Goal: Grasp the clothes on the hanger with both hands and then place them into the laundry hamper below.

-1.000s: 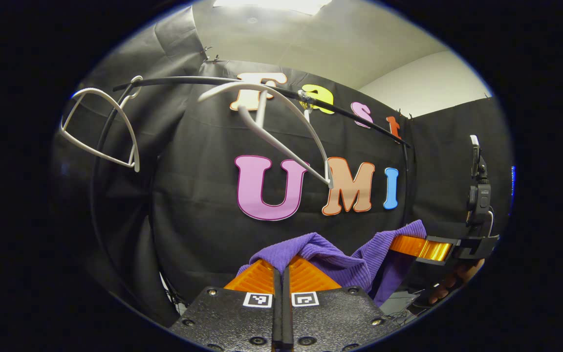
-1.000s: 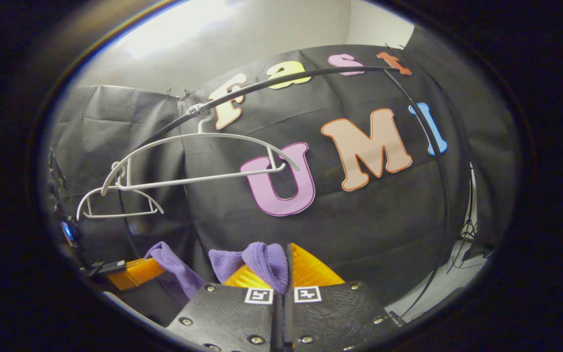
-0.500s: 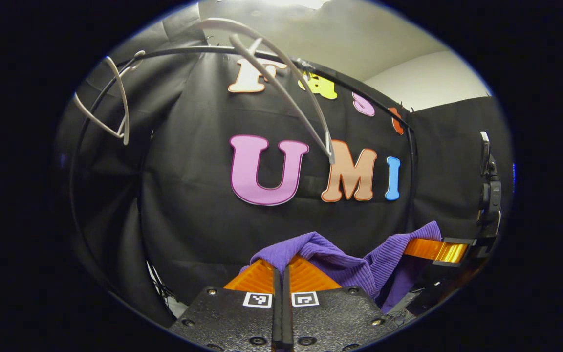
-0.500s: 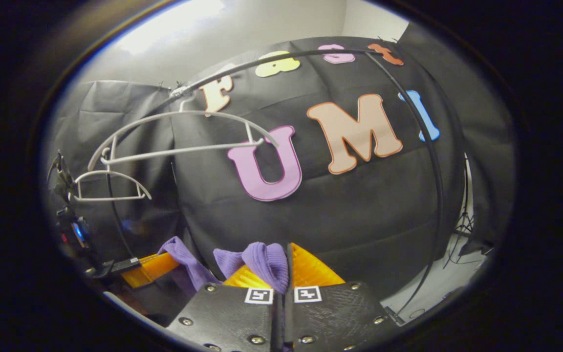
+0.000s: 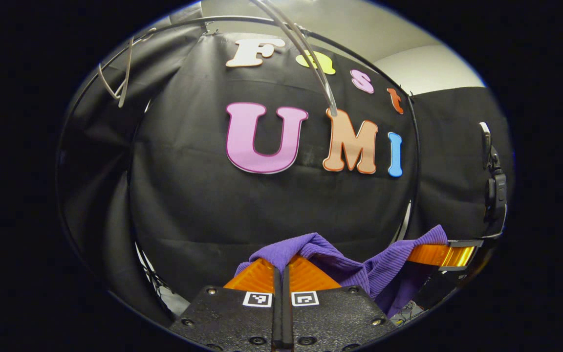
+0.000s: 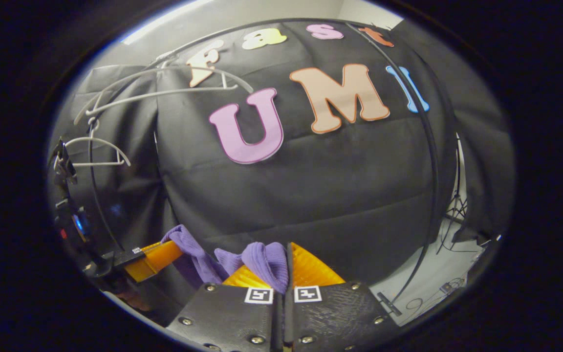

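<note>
A purple knit garment (image 5: 333, 259) hangs stretched between both grippers, off the hanger. My left gripper (image 5: 281, 266) is shut on one end of it, the cloth bunched over the fingertips. Farther right, the right gripper (image 5: 416, 252) pinches the other end. In the right gripper view, my right gripper (image 6: 285, 259) is shut on a fold of the garment (image 6: 262, 256), and the left gripper (image 6: 174, 246) holds the far end at lower left. A bare white hanger (image 5: 311, 54) hangs high on the black rail (image 5: 242, 19), well above both grippers.
A second bare white hanger (image 6: 96, 146) hangs at the left end of the rail (image 6: 428, 146), whose post runs down to the pale floor (image 6: 433, 278) with loose cables. The booth's black cloth wall (image 5: 262, 205) stands close ahead.
Both grippers have come down with the purple garment still held. The hangers and rail have risen toward the top of both views, and the near hanger has swung.
</note>
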Tool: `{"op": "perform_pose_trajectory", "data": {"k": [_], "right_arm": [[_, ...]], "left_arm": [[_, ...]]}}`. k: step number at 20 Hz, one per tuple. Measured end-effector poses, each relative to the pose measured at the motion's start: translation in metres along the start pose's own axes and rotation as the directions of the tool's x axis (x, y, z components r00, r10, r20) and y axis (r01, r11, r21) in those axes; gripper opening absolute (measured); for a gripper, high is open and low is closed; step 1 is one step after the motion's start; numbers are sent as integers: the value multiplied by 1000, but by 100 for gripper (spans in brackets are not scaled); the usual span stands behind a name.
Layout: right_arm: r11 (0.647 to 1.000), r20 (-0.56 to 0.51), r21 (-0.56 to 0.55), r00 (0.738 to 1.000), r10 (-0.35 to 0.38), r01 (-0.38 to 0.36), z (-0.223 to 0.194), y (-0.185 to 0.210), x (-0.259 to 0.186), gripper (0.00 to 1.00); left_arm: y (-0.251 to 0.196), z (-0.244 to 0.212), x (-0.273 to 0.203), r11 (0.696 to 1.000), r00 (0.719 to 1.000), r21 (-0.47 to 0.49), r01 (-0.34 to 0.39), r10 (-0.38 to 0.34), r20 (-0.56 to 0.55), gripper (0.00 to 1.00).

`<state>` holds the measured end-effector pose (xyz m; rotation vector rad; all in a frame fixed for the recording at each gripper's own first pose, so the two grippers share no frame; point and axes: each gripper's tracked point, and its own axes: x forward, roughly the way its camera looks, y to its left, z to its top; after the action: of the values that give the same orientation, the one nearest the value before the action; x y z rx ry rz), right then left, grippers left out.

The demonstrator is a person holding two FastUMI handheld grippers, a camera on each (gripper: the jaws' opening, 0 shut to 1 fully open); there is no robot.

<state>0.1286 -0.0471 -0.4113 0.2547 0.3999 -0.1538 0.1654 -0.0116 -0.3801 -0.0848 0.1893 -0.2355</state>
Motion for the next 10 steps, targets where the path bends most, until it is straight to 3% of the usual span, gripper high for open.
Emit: {"op": "perform_pose_trajectory", "data": {"k": [5,10], "right_arm": [[998,-111,-29,992,-67,64,-65,-21,3,1],[992,-231,-1,965,-124,127,-132,-49,28,2]], "left_arm": [[2,-63,1,1000,994,-6,-4,3,-106,0],[2,-118,6,1000,983,-6,-1,-1,-185,0]]}}
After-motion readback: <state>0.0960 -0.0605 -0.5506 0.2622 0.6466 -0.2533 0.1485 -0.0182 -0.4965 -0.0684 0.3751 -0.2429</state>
